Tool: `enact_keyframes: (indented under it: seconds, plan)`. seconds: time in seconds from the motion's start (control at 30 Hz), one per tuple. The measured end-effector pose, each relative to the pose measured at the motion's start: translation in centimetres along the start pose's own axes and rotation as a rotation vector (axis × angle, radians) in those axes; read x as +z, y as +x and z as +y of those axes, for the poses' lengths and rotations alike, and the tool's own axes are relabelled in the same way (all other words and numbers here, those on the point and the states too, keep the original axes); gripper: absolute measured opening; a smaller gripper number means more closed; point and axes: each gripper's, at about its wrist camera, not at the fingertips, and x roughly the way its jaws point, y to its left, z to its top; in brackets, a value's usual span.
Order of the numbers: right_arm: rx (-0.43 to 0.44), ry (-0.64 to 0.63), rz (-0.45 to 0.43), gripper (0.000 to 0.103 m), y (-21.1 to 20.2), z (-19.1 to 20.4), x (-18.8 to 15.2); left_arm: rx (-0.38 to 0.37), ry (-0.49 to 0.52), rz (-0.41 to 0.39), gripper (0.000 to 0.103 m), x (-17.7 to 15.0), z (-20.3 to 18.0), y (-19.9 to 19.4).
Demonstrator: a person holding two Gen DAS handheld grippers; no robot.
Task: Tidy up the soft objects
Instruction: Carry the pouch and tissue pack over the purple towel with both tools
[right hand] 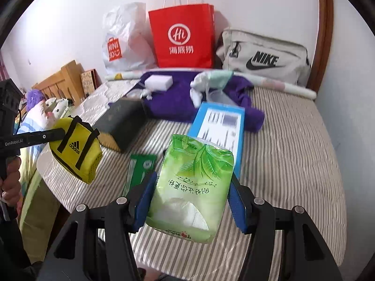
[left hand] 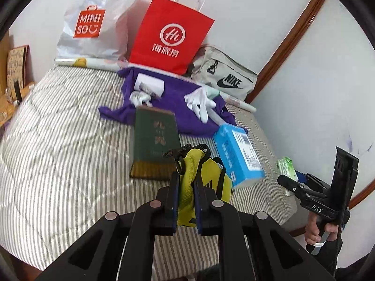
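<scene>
Left wrist view: the left tongs point(left hand: 186, 185) are clamped on a small yellow pouch point(left hand: 187, 187); the pouch sits between the two pads, its top w/ black straps sticking out past the tips, above the striped bed point(left hand: 58, 152). The tongs point downward toward the bed. At right edge the right tongs point(left hand: 290, 183) come in from the side, a hand point(left hand: 316, 231) on the grip below, letters "DAS" on the black body. A bit of the green tissue pack point(left hand: 286, 166) shows behind them. Just beyond the pouch lies a dark green book point(left hand: 154, 147), beside it a blue box point(left hand: 239, 154). Farther back: purple cloth point(left hand: 173, 107) w/ white gloves point(left hand: 199, 104) on it, a red paper bag point(left hand: 171, 35) w/ "Hi" logo and Chinese characters, a white plastic bag point(left hand: 93, 23) reading "MINISO", a grey bag point(left hand: 225, 77) w/ "NIKE".

Right wrist view: the right tongs point(right hand: 191, 201) hold the green tissue pack point(right hand: 192, 185) between blue pads, one pad on each side, pack lifted over the bed point(right hand: 293, 152). Chinese print on the pack, too small to read. At left the left tongs point(right hand: 62, 133) grip the yellow pouch point(right hand: 77, 149), "adidas" on it; "GenRobot.AI" on the tool; a hand point(right hand: 10, 180) holds it. A green packet point(right hand: 140, 168) lies on the bed, near the pack.
</scene>
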Motion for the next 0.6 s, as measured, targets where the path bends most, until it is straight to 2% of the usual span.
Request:
enact_keyframes:
  seconds: [0.3, 0.6]
  plan:
    - [-0.013, 0.001, -0.014, 0.058, 2.0, -1.2, 4.3, 0.013, 0.02, -0.023, 0.011, 4.6, 0.0, 1.5]
    - [-0.043, -0.013, -0.015, 0.058, 5.6, -2.4, 9.4, 0.026, -0.001, -0.03, 0.011, 9.8, 1.3, 5.3]
